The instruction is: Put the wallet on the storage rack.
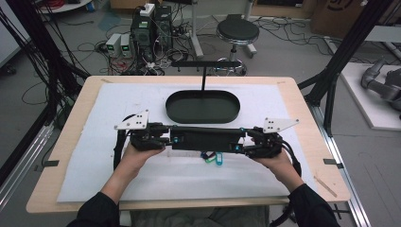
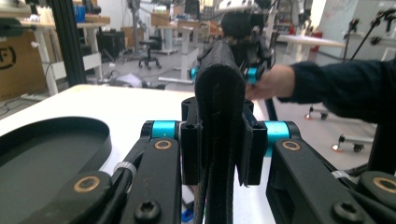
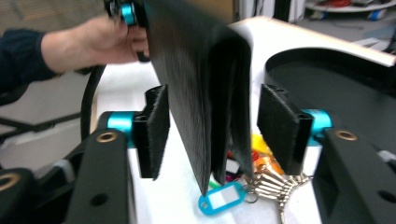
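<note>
Clamped in the left gripper [image 2: 219,140]: one end of a long black pouch [image 1: 205,140], jaws pressed on both faces. Spread wide, the right gripper [image 3: 219,133], jaws clear of the pouch's other end. Revealed from the right gripper view, half hidden from above: tagged keys [image 3: 243,186] on the counter [image 1: 71,123] beneath. Beyond, a black oval tray [image 1: 202,107].

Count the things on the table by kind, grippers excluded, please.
Black oval tray: 1
Black folded pouch, held between the grippers: 1
Bunch of keys with coloured tags: 1
Total: 3
</note>
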Demonstrator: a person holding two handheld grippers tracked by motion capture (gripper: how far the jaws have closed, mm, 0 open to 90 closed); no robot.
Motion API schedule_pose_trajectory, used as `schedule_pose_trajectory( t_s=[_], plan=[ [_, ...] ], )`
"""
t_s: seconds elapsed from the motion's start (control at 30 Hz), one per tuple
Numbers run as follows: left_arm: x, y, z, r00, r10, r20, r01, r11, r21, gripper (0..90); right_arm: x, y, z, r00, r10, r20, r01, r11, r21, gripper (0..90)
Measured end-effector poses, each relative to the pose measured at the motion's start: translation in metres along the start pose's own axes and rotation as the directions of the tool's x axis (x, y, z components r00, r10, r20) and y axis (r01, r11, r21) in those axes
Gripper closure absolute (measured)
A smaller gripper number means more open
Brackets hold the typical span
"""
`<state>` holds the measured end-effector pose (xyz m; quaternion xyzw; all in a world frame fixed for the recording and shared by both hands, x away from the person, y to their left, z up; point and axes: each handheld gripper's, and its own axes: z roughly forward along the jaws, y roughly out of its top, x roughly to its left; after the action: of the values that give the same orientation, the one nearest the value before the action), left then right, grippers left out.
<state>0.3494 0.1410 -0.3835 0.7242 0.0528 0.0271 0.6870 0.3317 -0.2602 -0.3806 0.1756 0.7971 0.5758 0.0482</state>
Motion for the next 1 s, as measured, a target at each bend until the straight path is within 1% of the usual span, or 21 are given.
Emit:
schedule_pose_trajectory(
  t_s=[0.03,0.07,0.1,0.13,0.17,0.2,0.27,0.33,0.4,0.43,0.47,0.57,0.63,0.67,0.7,0.73,0.77,0.8,0.83,0.93,1.0],
  plan=[
    [0.000,0.000,0.000,1.0000,0.002,0.001,-0.002,1.0000,-0.002,74.5,0.002,0.000,0.003,0.9998,-0.021,-0.003,0.021,1.000,0.003,57.7],
    [-0.001,0.000,0.000,1.0000,0.003,-0.001,-0.003,1.0000,0.000,74.5,0.002,0.000,0.003,0.9998,-0.021,-0.003,0.021,1.000,0.003,57.7],
    [-0.001,0.000,0.000,1.0000,0.005,0.000,-0.005,1.0000,-0.002,74.4,0.003,0.001,0.003,0.9993,-0.036,-0.009,0.036,0.999,-0.002,63.2],
    [-0.001,0.000,-0.001,1.0000,-0.003,0.002,0.003,1.0000,-0.005,74.2,0.004,0.001,0.003,0.9987,-0.051,-0.004,0.051,0.999,-0.009,67.9],
    [-0.001,0.000,-0.002,0.9999,-0.009,0.004,0.009,0.9999,-0.005,73.9,0.004,0.001,0.002,0.9982,-0.055,-0.026,0.054,0.998,-0.010,71.6],
    [-0.001,0.000,-0.002,1.0000,-0.004,0.009,0.004,1.0000,0.005,73.1,0.003,0.001,0.001,0.9968,-0.061,-0.052,0.061,0.998,-0.014,74.1],
    [-0.002,0.000,-0.003,1.0000,0.000,0.001,0.000,0.9997,0.026,69.3,0.004,0.002,-0.001,0.9945,-0.063,-0.084,0.061,0.998,-0.020,76.5],
    [-0.002,0.000,-0.002,0.9999,-0.011,0.006,0.011,0.9993,0.037,62.9,0.004,0.002,-0.001,0.9915,-0.076,-0.106,0.074,0.997,-0.025,77.4],
    [-0.002,0.000,-0.001,0.9999,-0.006,0.011,0.005,0.9989,0.047,58.9,0.005,0.002,-0.002,0.9898,-0.078,-0.119,0.074,0.997,-0.036,77.9],
    [-0.002,0.000,-0.001,0.9998,-0.006,0.018,0.005,0.9985,0.054,56.9,0.005,0.002,-0.002,0.9881,-0.092,-0.124,0.087,0.995,-0.040,77.9],
    [-0.002,0.000,0.000,0.9997,-0.002,0.025,0.001,0.9981,0.062,54.9,0.005,0.002,-0.002,0.9865,-0.096,-0.133,0.090,0.995,-0.044,78.0],
    [-0.003,-0.001,0.003,0.9993,0.004,0.037,-0.007,0.9965,0.083,53.8,0.006,0.002,-0.003,0.9837,-0.102,-0.149,0.095,0.994,-0.050,78.0],
    [-0.004,-0.002,0.006,0.9991,0.014,0.040,-0.018,0.9942,0.106,53.9,0.006,0.002,-0.003,0.9798,-0.112,-0.166,0.104,0.993,-0.054,78.0],
    [-0.004,-0.003,0.007,0.9990,0.011,0.043,-0.016,0.9936,0.112,53.8,0.006,0.002,-0.003,0.9780,-0.112,-0.176,0.104,0.993,-0.058,78.0],
    [-0.004,-0.003,0.008,0.9986,0.010,0.052,-0.016,0.9930,0.117,54.4,0.006,0.002,-0.003,0.9767,-0.119,-0.178,0.110,0.992,-0.061,78.0],
    [-0.005,-0.003,0.008,0.9979,0.015,0.064,-0.023,0.9929,0.117,57.9,0.007,0.002,-0.003,0.9769,-0.116,-0.179,0.108,0.992,-0.058,78.0],
    [-0.006,-0.003,0.009,0.9976,0.022,0.066,-0.030,0.9924,0.120,62.7,0.007,0.002,-0.003,0.9775,-0.117,-0.175,0.109,0.992,-0.057,78.0],
    [-0.006,-0.003,0.008,0.9973,0.026,0.069,-0.034,0.9923,0.119,65.7,0.007,0.002,-0.003,0.9787,-0.117,-0.169,0.109,0.993,-0.055,77.9],
    [-0.006,-0.003,0.008,0.9965,0.027,0.079,-0.037,0.9919,0.121,71.2,0.006,0.002,-0.003,0.9790,-0.114,-0.169,0.105,0.993,-0.058,77.6],
    [-0.007,-0.002,0.008,0.9970,0.035,0.069,-0.043,0.9930,0.110,72.4,0.005,0.002,-0.003,0.9803,-0.112,-0.162,0.104,0.993,-0.061,77.1],
    [-0.007,-0.001,0.008,0.9971,0.038,0.065,-0.045,0.9934,0.106,73.0,0.005,0.002,-0.004,0.9838,-0.103,-0.147,0.095,0.994,-0.063,75.4]
  ],
)
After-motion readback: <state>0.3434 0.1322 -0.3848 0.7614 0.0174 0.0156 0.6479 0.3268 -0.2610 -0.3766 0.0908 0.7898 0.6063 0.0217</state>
